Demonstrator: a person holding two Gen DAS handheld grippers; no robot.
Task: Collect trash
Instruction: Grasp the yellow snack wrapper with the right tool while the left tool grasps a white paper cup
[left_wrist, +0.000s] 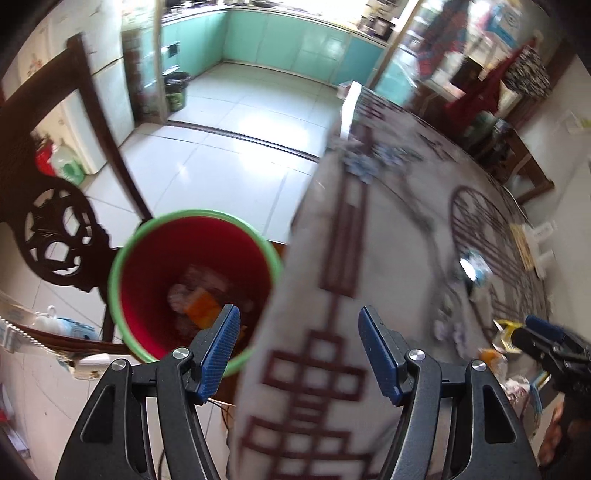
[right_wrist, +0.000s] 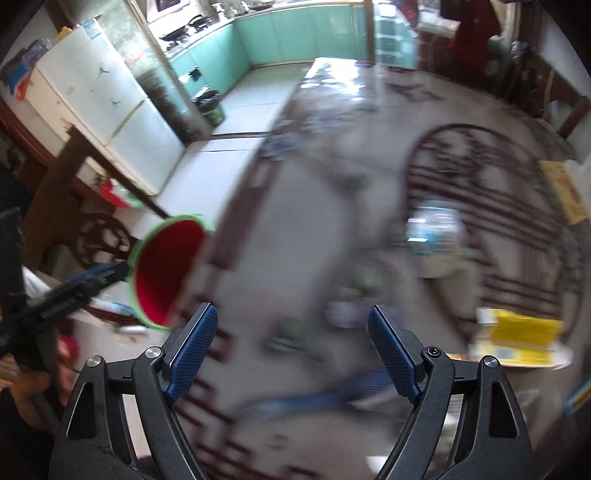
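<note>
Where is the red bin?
The red bin sits on the floor, left in both views, between the carved wooden chair and the table edge.

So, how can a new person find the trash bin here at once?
Look at the table with the patterned cloth, then down past its left edge to the floor beside the dark carved chair. The bin stands there: red inside, light green rim, with trash at the bottom.

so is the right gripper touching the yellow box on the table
Apart. The right wrist view shows the right gripper open and empty, with bare tablecloth between its fingers and the yellow box.
</note>
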